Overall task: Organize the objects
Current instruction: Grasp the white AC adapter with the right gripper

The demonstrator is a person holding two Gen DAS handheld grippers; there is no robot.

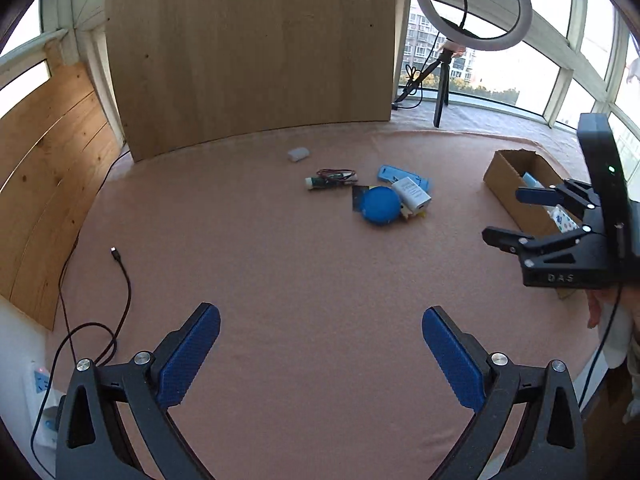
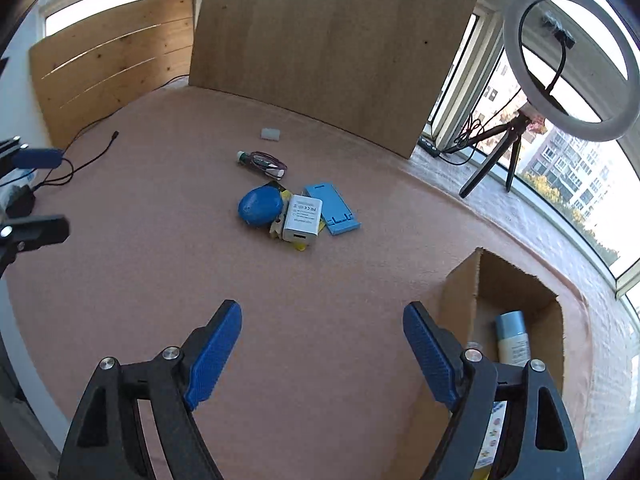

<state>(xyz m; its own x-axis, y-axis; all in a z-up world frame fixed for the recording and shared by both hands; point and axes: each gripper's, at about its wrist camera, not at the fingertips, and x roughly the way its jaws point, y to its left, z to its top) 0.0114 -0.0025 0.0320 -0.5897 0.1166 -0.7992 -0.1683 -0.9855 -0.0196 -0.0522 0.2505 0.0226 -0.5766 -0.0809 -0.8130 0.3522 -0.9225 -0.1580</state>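
A pile lies mid-table: a blue round object, a white charger block, a light-blue flat holder, and a tube with red wires. A small white piece lies behind them. A cardboard box at the right holds a blue-capped bottle. My left gripper is open and empty, well short of the pile. My right gripper is open and empty beside the box.
A pink cloth covers the table. A black cable lies at the left. A wooden board stands at the back. A ring light on a tripod stands at the back right by the windows.
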